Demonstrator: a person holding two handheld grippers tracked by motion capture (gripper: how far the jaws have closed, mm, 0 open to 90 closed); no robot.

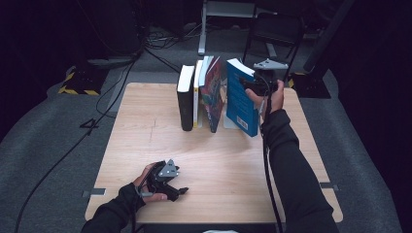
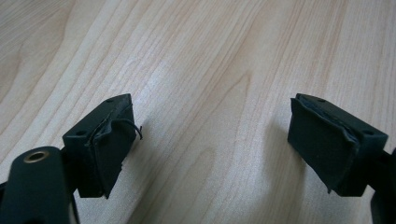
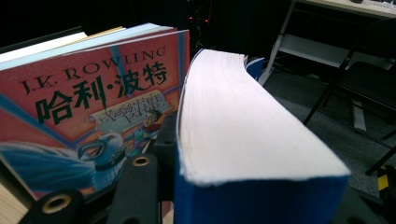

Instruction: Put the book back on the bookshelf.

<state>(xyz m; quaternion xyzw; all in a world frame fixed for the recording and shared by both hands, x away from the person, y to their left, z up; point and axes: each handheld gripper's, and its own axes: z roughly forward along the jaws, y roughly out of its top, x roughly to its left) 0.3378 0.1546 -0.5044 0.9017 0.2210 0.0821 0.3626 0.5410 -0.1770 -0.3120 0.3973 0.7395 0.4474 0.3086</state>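
right gripper [image 1: 258,85] is clamping the blue book [image 1: 241,98], holding it tilted at the far right end of the row | red book [image 1: 214,92] is standing just left of it | left gripper [image 1: 167,182] is resting wide open and empty, down near-left on the surface [image 1: 223,165]

Hand-held gripper [image 2: 205,144] agape, wooden table [image 2: 210,56]

Four books [image 1: 214,94] — two tools [image 1: 165,179].
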